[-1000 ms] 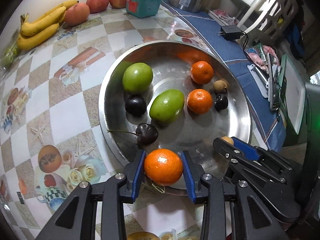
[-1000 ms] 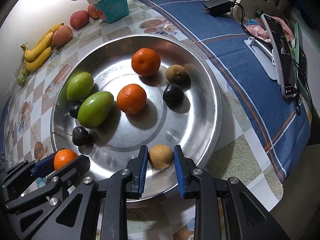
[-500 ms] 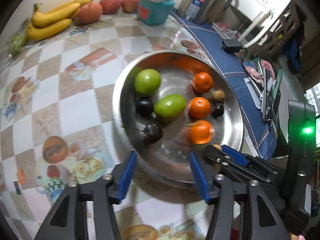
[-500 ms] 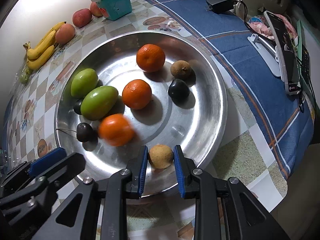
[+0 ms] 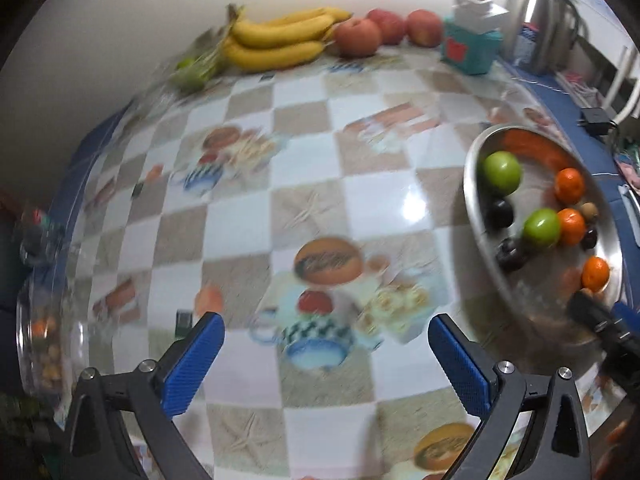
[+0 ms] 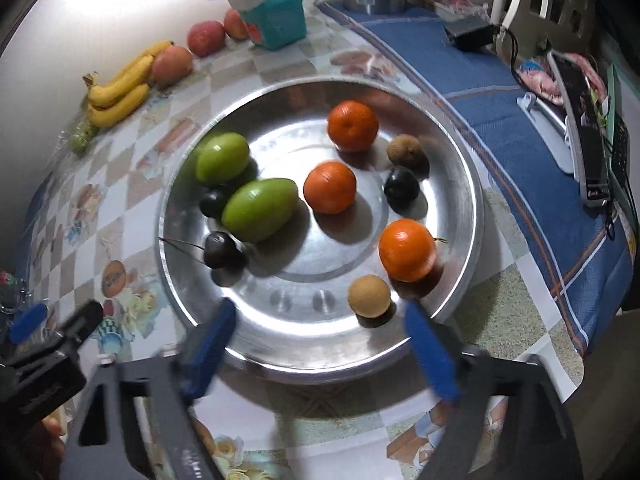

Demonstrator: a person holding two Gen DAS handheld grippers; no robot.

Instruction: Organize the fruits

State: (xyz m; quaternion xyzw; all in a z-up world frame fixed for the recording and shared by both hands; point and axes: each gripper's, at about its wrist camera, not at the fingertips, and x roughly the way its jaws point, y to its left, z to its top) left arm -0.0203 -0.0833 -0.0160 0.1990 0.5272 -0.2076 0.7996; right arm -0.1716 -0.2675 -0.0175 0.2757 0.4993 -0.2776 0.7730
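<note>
Left gripper [image 5: 326, 348]: fingers spread wide, nothing between them, over the checkered tablecloth [image 5: 304, 184] well left of the metal tray [image 5: 476, 216]. Right gripper [image 6: 320, 344]: fingers also spread wide and empty, blurred, at the near rim of the tray [image 6: 472, 216].

On the tray, right wrist view: three oranges, one at the far side [image 6: 353, 126], one near the middle [image 6: 329, 187], one toward the near right [image 6: 407, 250]; a small tan round fruit [image 6: 369, 296] just in front of the last, lying between the open fingers' line and the rim. Two green fruits [image 6: 222, 158] [image 6: 259, 210] on the left, touching or nearly so; a dark fruit [image 6: 212, 203] tucked between them; a stemmed cherry [image 6: 219, 255] nearer. On the right, a brown kiwi-like fruit [image 6: 405, 151] beside a dark plum [image 6: 401, 189].

Off the tray, along the wall: bananas [image 5: 276, 40], three reddish apples [image 5: 358, 38], a teal box [image 5: 472, 50], a steel kettle [image 5: 540, 36].
</note>
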